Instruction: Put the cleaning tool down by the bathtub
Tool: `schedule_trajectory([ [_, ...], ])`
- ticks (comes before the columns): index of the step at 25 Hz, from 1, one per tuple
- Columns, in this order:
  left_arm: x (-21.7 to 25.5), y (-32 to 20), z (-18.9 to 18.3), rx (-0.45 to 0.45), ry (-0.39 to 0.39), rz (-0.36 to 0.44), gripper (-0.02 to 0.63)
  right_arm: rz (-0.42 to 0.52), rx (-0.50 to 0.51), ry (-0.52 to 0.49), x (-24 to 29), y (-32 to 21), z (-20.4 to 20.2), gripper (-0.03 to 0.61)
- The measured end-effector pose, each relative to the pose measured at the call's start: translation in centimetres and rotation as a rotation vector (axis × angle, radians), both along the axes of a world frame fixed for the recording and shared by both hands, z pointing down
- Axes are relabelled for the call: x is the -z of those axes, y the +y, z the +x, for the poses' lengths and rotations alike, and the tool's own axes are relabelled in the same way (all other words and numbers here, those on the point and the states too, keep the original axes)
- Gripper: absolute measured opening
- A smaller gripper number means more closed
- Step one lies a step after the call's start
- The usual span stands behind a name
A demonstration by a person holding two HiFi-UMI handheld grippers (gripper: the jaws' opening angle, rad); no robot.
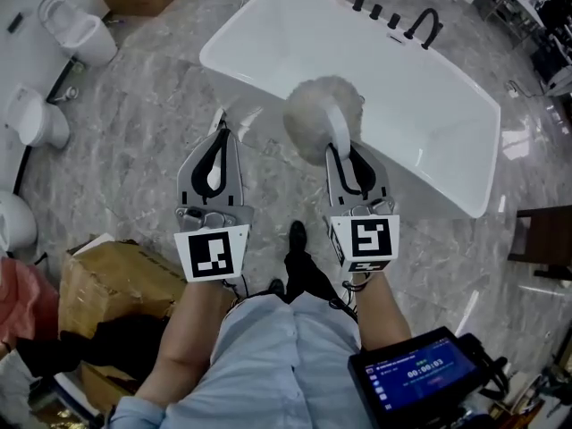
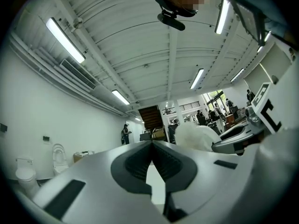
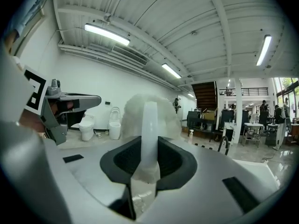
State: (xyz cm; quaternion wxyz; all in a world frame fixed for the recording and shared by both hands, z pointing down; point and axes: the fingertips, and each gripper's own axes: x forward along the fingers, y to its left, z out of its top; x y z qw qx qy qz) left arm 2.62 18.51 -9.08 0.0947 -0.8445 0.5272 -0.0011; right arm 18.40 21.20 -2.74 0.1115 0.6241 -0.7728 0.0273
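Marble floor [image 1: 161, 105], white bathtub [image 1: 420, 79] ahead. My right gripper [image 1: 346, 155] clamped on fluffy duster [image 1: 315, 119] handle, aloft at rim; left gripper [image 1: 220, 137] jaws together, empty. Set-down not yet done

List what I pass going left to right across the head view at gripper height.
White toilet → left gripper, shut and empty → right gripper, shut on the fluffy cleaning tool → dark wooden furniture at the right edge. The bathtub spans too much of the width to place.
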Motion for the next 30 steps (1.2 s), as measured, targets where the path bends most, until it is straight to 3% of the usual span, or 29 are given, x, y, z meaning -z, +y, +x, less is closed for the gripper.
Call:
schedule_trajectory([
  [7, 0.0, -7.9, 3.2, 0.049, -0.024, 0.017, 0.015, 0.001, 0.055, -0.023, -0.8, -8.2, 2.9, 0.092],
  [17, 2.1, -13.9, 4.7, 0.103, -0.019, 0.088, 0.015, 0.067, 0.091, -0.029, 0.8, -15.3, 5.3, 0.092],
  [30, 2.3, -19.7, -0.4, 0.13, -0.02, 0.075, 0.014, 0.024, 0.154, -0.002, 0.5, -21.0, -0.2, 0.092],
])
